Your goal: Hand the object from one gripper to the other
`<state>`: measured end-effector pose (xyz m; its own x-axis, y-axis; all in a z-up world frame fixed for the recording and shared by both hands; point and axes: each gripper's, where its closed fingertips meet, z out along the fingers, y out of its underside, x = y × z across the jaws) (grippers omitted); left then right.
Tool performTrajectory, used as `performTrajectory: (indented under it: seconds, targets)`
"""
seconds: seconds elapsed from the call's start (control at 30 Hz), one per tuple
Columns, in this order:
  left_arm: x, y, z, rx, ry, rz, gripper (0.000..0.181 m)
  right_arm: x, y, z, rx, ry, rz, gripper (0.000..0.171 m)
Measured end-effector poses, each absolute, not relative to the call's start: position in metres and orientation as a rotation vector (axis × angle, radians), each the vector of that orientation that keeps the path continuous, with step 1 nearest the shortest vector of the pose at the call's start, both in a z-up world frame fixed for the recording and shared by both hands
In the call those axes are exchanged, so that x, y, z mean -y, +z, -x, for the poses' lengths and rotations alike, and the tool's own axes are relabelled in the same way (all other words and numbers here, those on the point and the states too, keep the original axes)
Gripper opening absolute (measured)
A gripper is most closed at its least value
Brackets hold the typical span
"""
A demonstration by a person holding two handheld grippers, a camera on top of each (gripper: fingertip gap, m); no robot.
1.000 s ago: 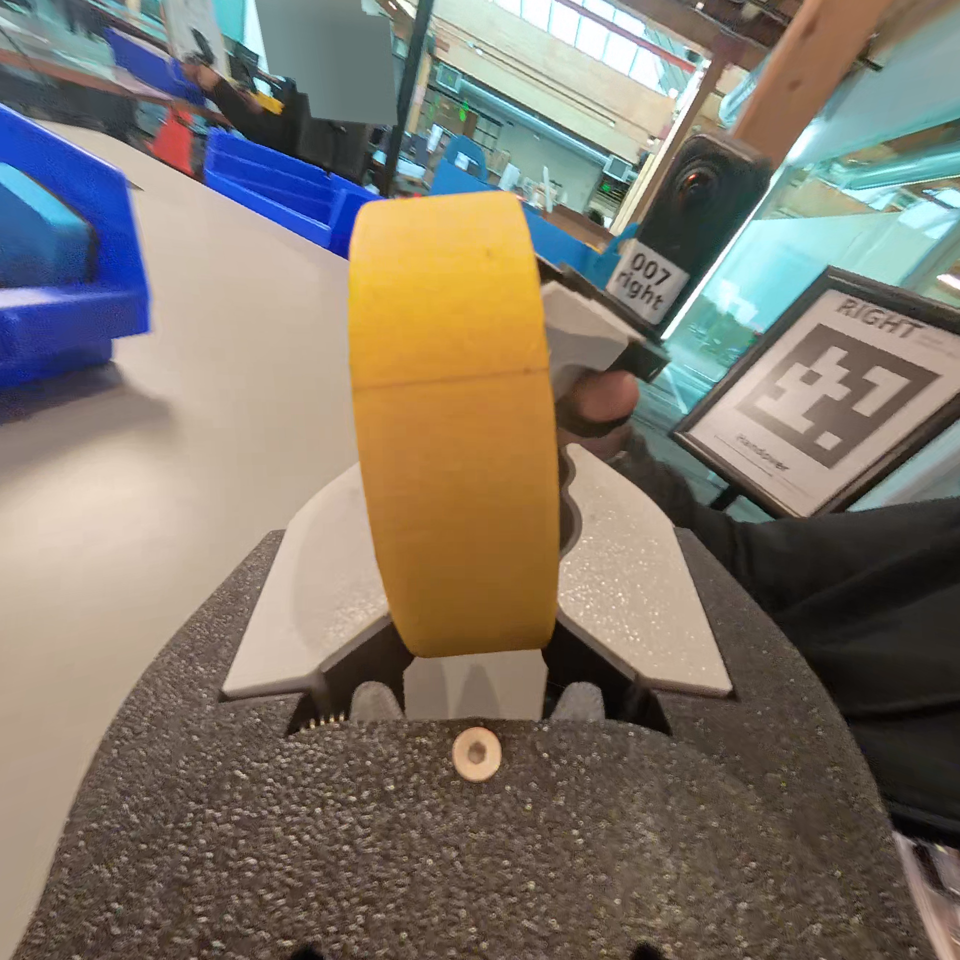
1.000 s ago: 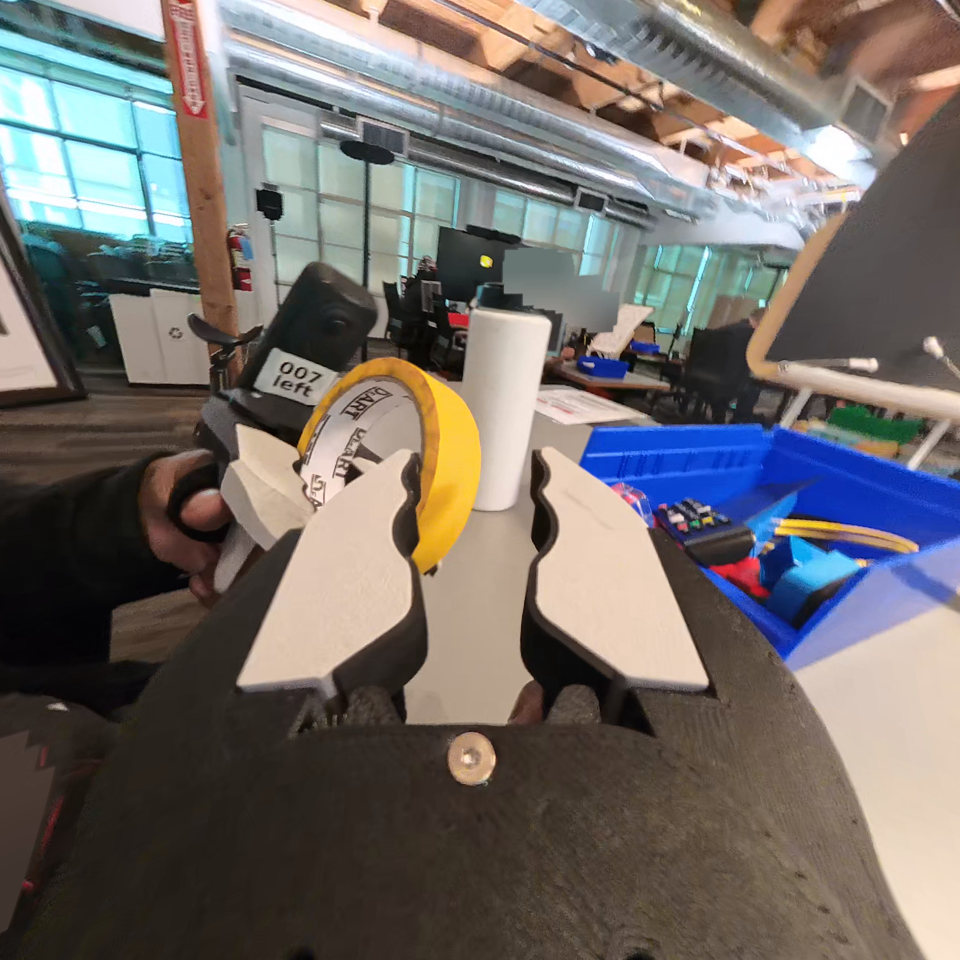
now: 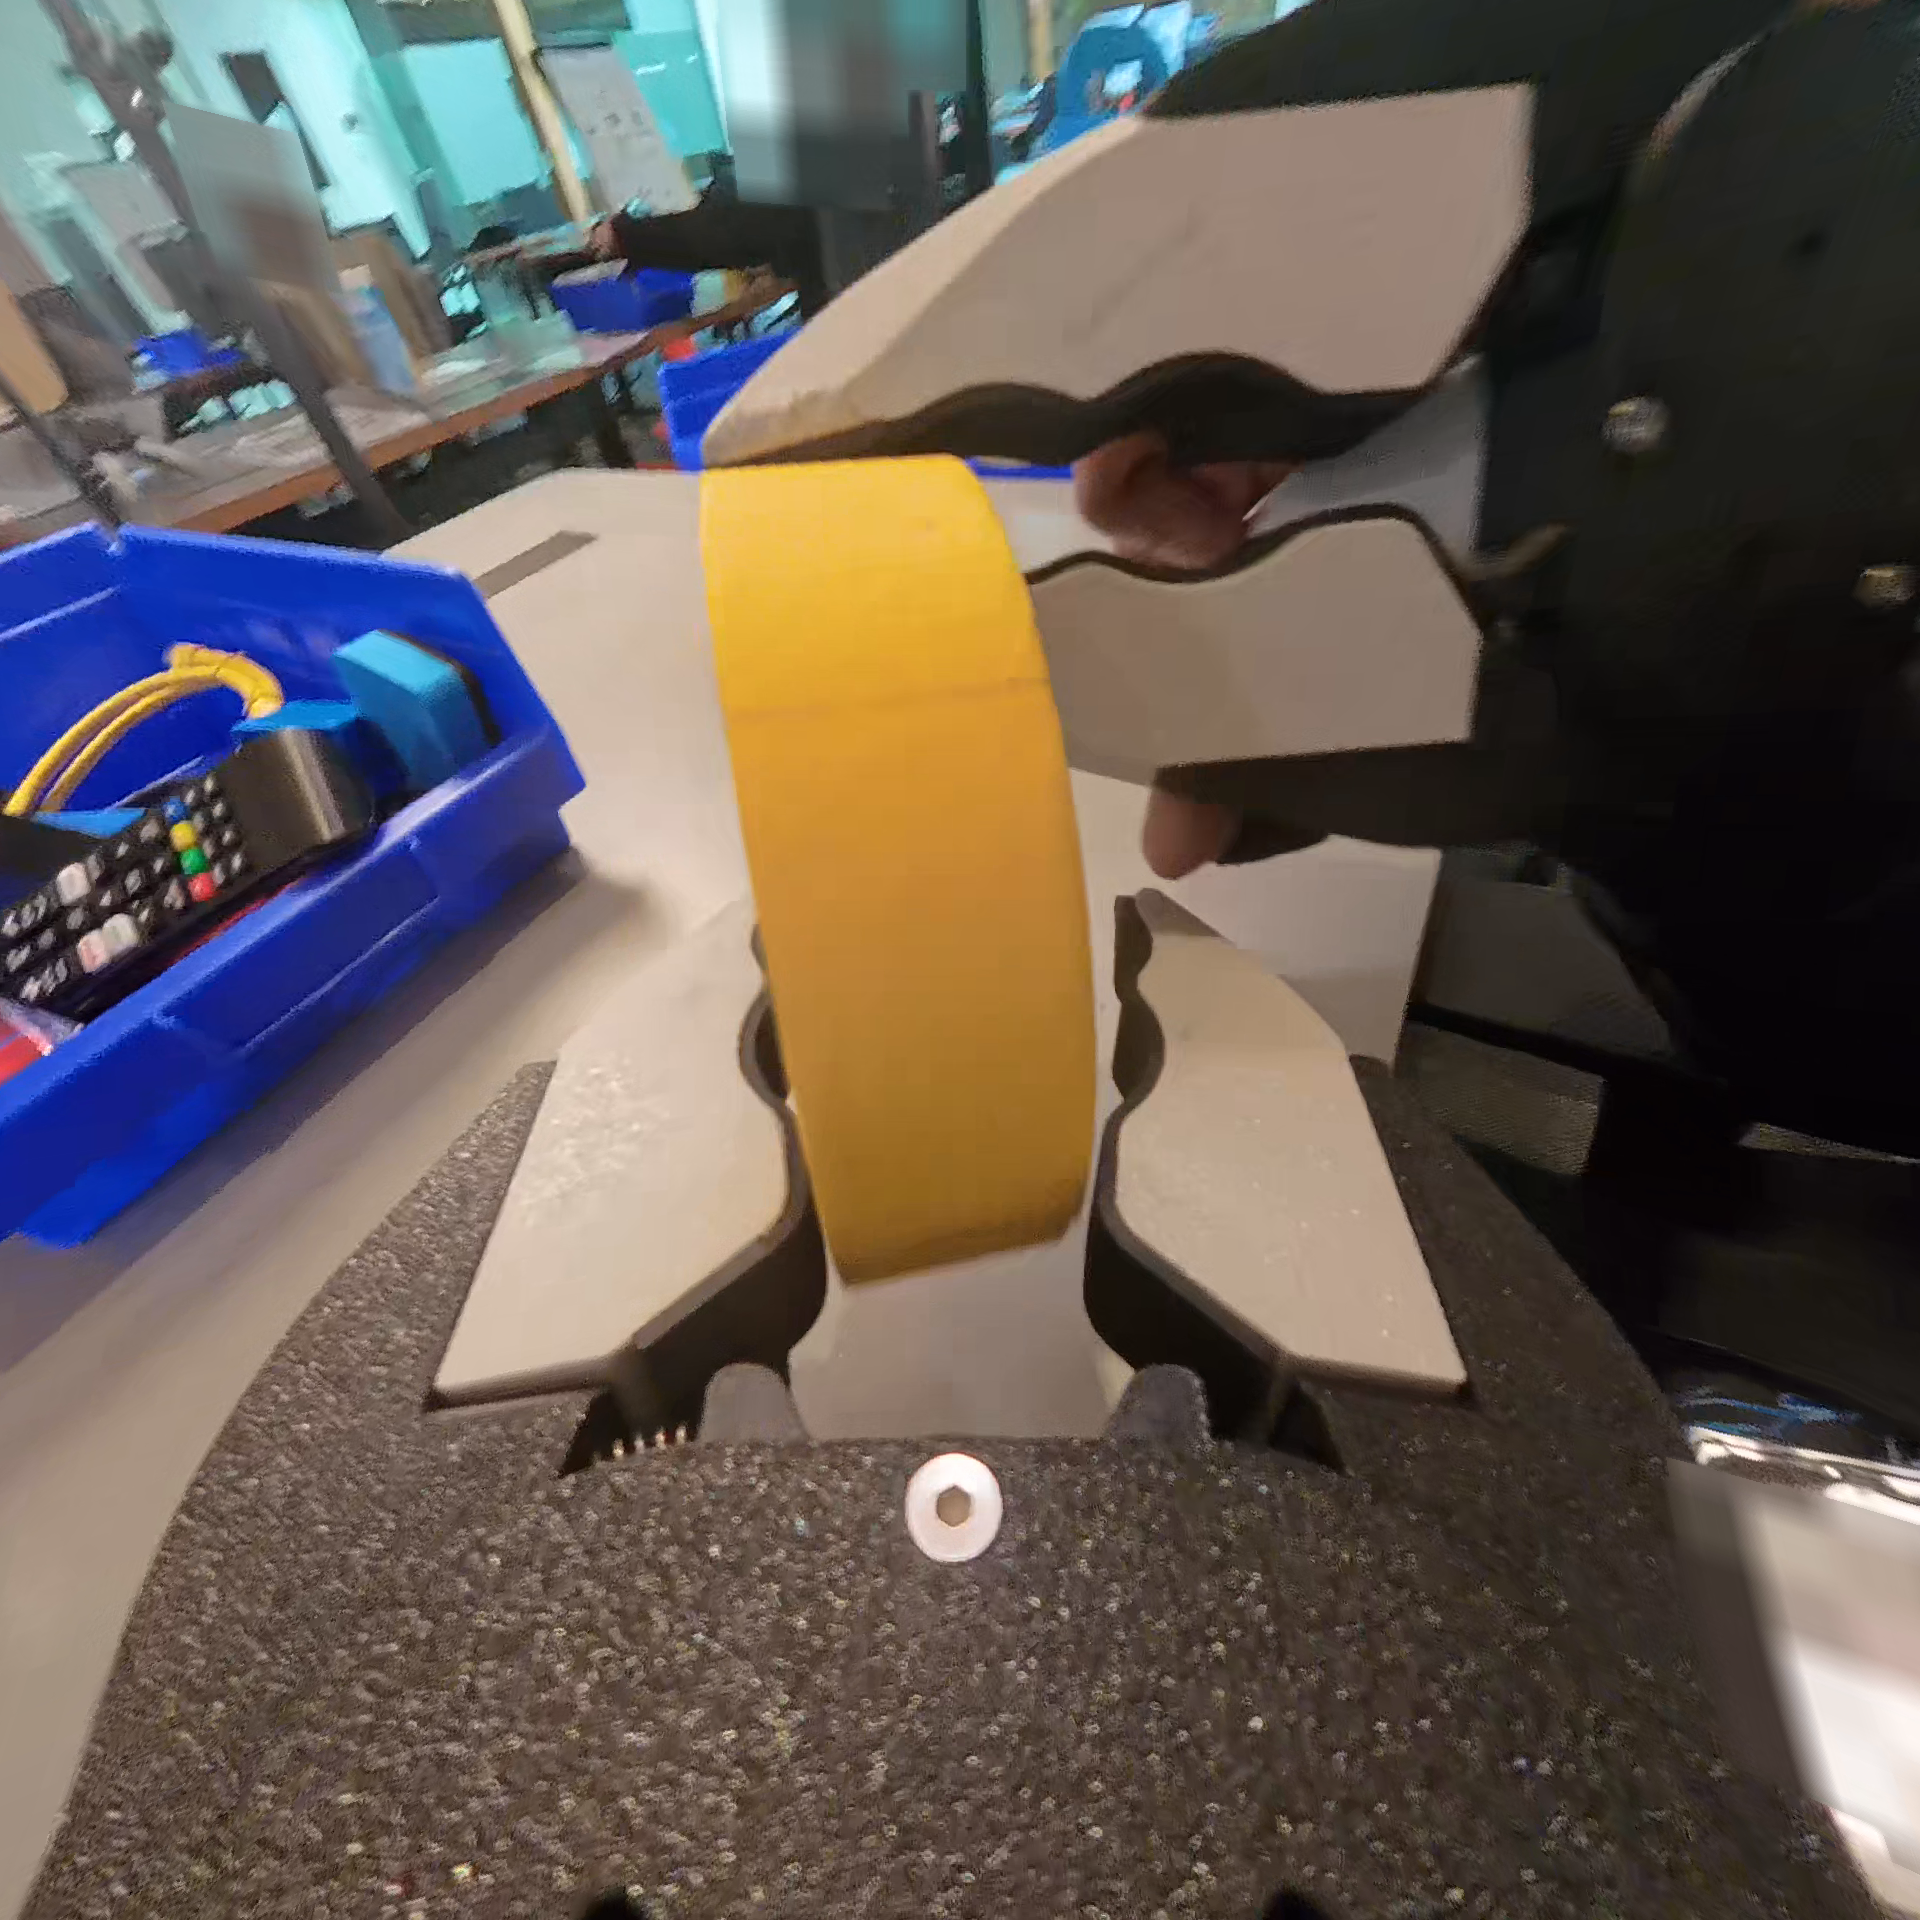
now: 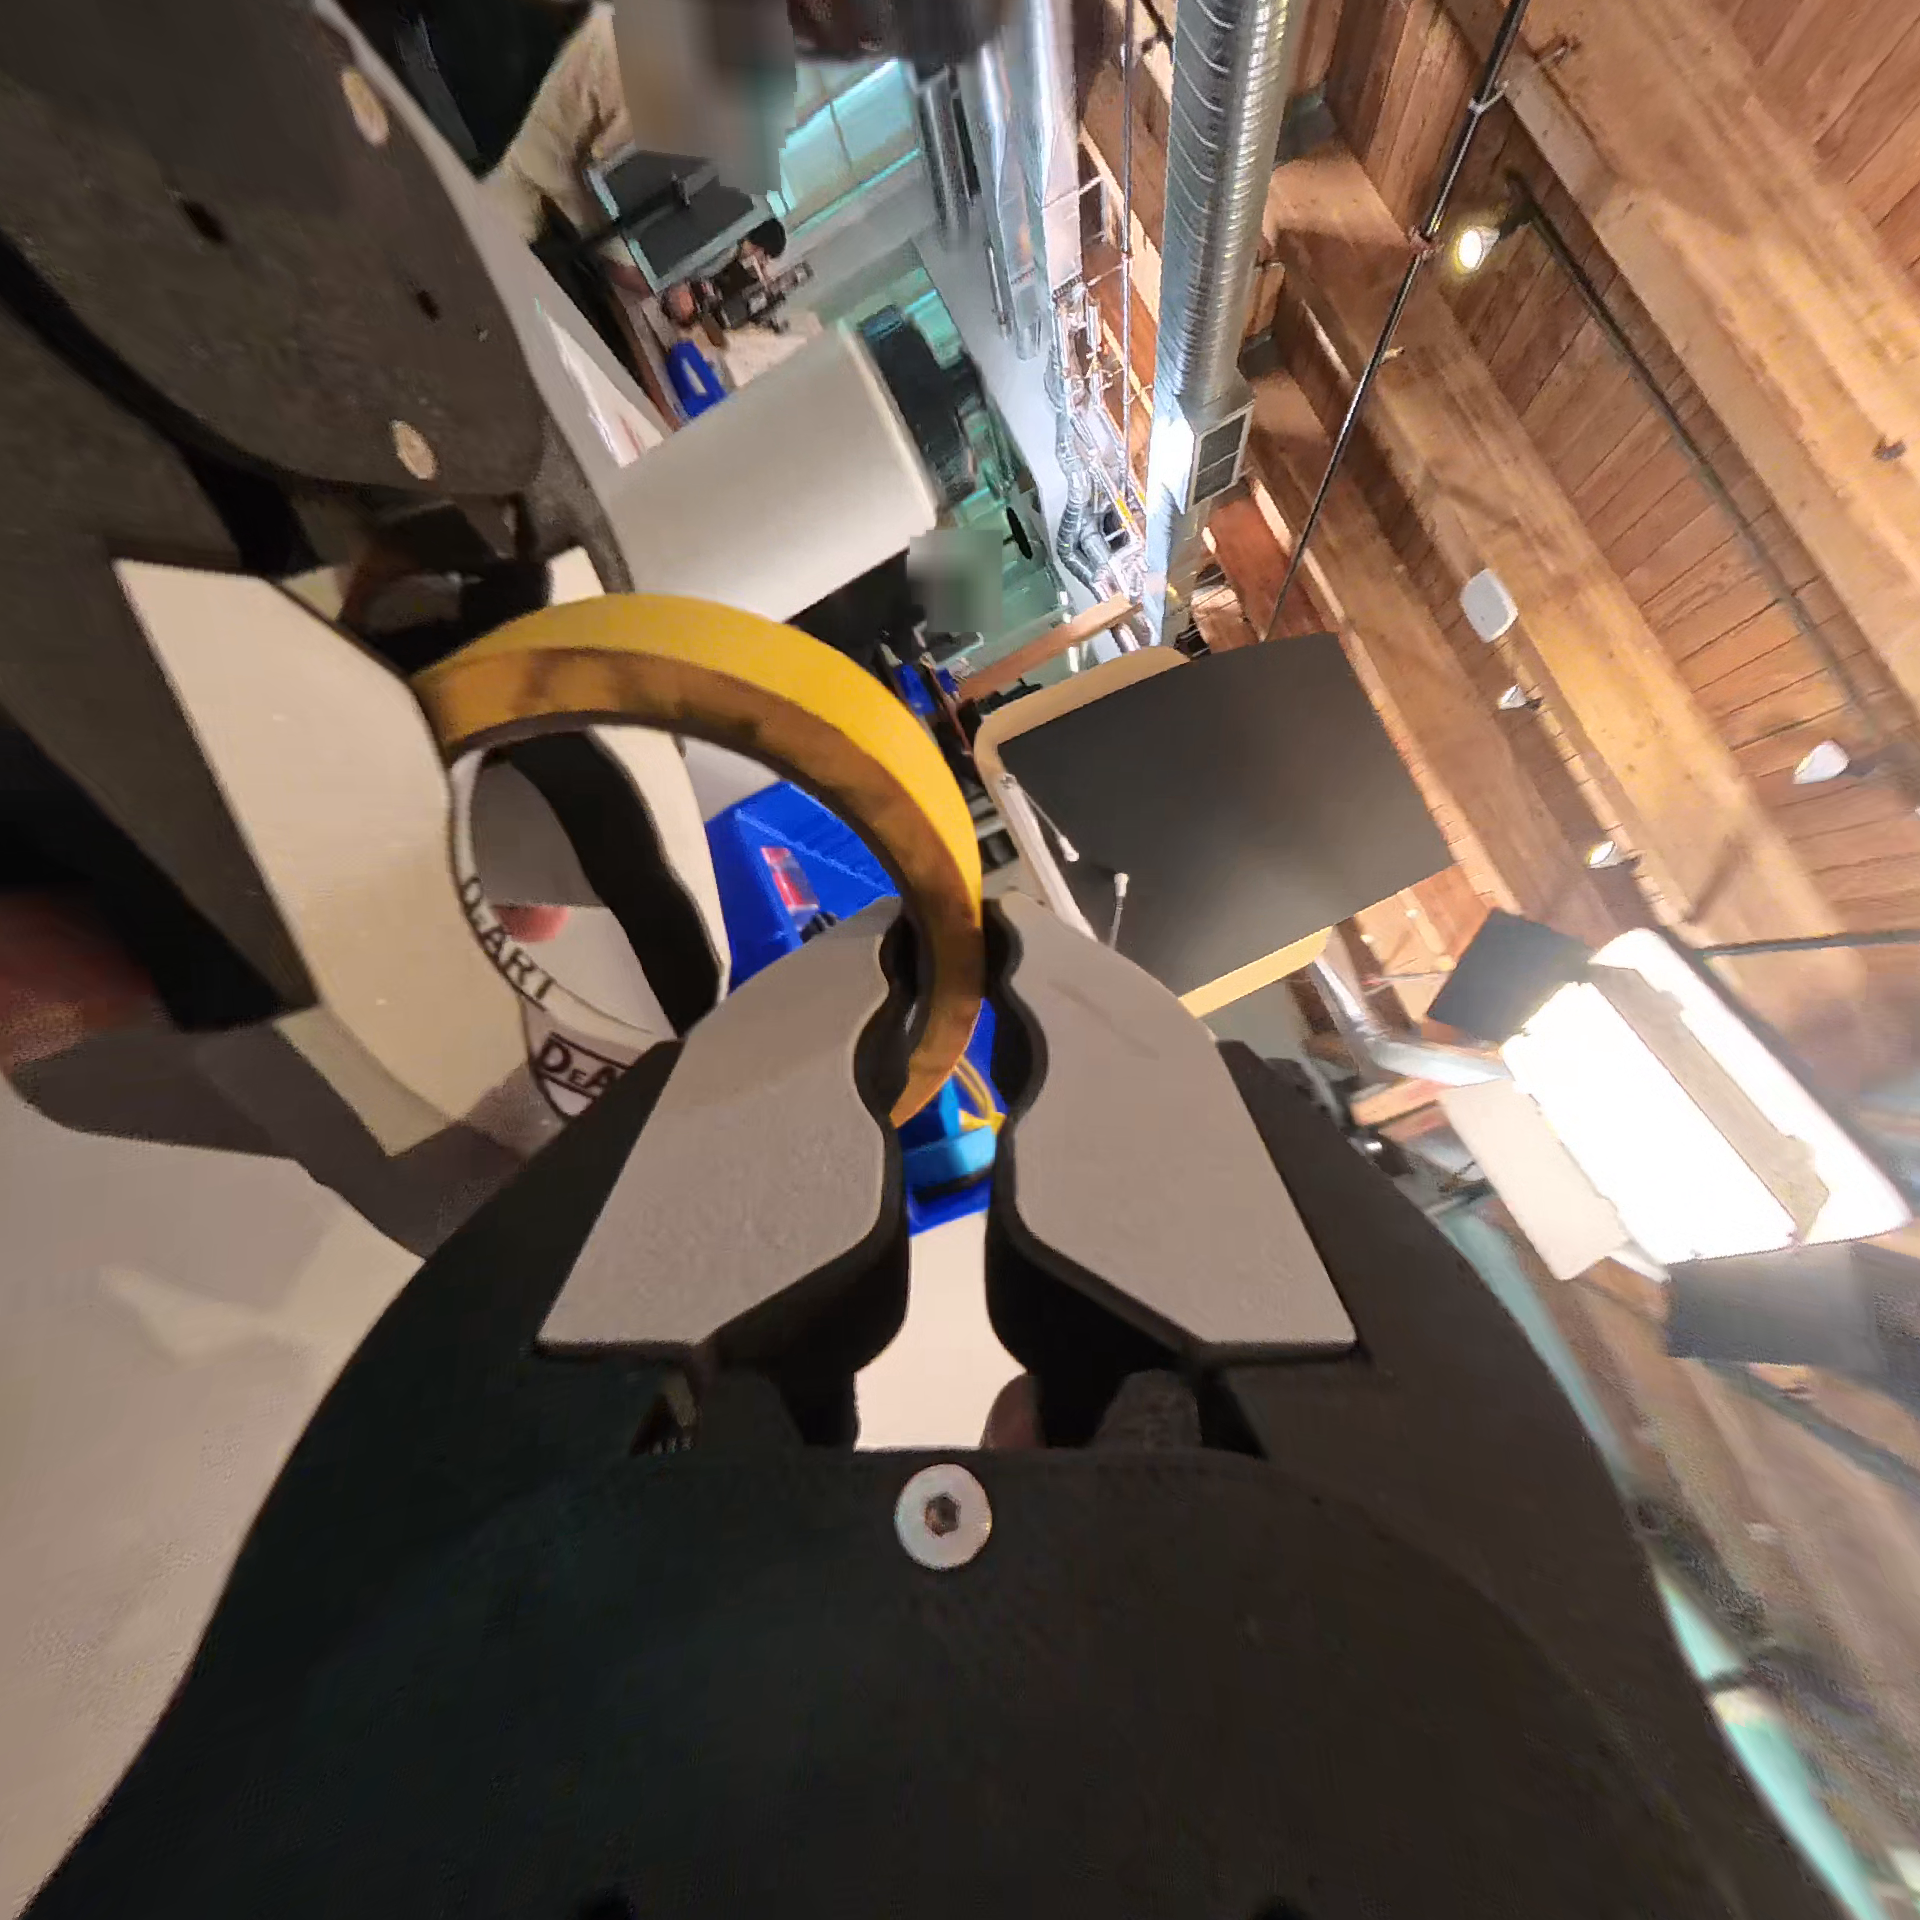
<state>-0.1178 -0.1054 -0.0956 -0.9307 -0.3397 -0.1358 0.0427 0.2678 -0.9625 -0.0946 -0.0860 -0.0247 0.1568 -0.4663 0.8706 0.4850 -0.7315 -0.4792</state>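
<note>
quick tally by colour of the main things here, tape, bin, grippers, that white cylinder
yellow: 1, the tape roll
blue: 1, the bin holding a remote and other items
grey-fingered: 2, the left gripper and right gripper
white: 1, the cylinder
total: 5

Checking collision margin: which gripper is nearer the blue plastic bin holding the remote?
Left. The left gripper sits right beside the blue plastic bin; the right gripper reaches in from the opposite side, pinching the yellow tape roll.
</note>
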Motion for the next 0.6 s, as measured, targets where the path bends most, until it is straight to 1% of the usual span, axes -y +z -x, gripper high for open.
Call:
performTrajectory:
  seconds: [0.07, 0.13, 0.23, 0.3, 0.4, 0.47, 0.57, 0.6]
  targets:
    - [0.101, -0.081, 0.124, -2.191, -1.82, 0.194, 0.068, 0.094, -0.021, 0.09, -0.068, -1.601, 1.687, 0.011]
    - [0.094, -0.068, 0.132, -2.169, -1.93, 0.114, 0.073, 0.101, -0.022, 0.087, -0.142, -1.448, 1.68, 0.011]
    - [0.083, -0.056, 0.143, -2.169, -2.086, 0.009, 0.077, 0.106, -0.026, 0.089, -0.216, -1.122, 1.651, 0.011]
    - [0.078, -0.054, 0.15, -2.201, -2.177, -0.038, 0.077, 0.104, -0.033, 0.093, -0.232, -0.883, 1.646, 0.01]
    - [0.076, -0.055, 0.168, -2.257, -2.291, -0.148, 0.055, 0.098, -0.047, 0.101, -0.237, -0.581, 1.646, 0.011]
    - [0.08, -0.057, 0.18, -2.286, -2.322, -0.212, 0.045, 0.095, -0.055, 0.102, -0.249, -0.473, 1.641, 0.011]
    - [0.089, -0.065, 0.191, -2.357, -2.289, -0.254, 0.044, 0.094, -0.064, 0.095, -0.301, -0.407, 1.637, 0.011]
    - [0.092, -0.067, 0.192, -2.367, -2.27, -0.253, 0.039, 0.094, -0.068, 0.092, -0.32, -0.404, 1.643, 0.011]
